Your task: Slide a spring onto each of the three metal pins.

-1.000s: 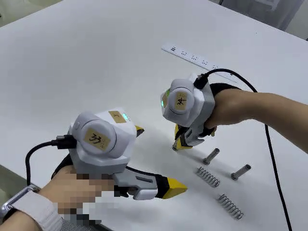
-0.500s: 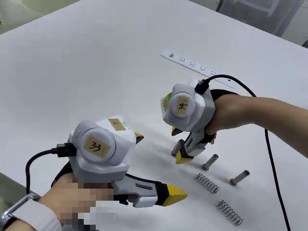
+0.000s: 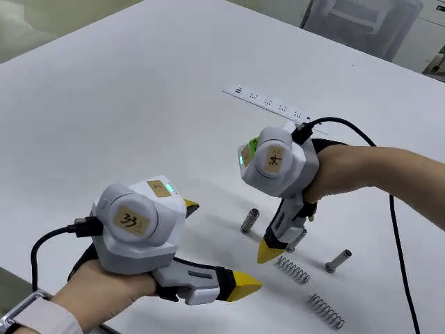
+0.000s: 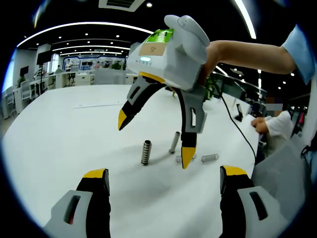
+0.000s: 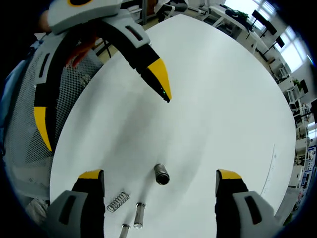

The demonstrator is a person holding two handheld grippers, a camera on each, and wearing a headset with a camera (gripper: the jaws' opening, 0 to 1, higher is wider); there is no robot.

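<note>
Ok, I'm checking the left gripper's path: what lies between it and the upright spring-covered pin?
Bare table, per the left gripper view: nothing between the left gripper and the pin. The right gripper hangs above it.

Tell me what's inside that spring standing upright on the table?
Only the coils of the upright spring show, and a dark top end. A pin may stand inside, but the coils hide it.
</note>
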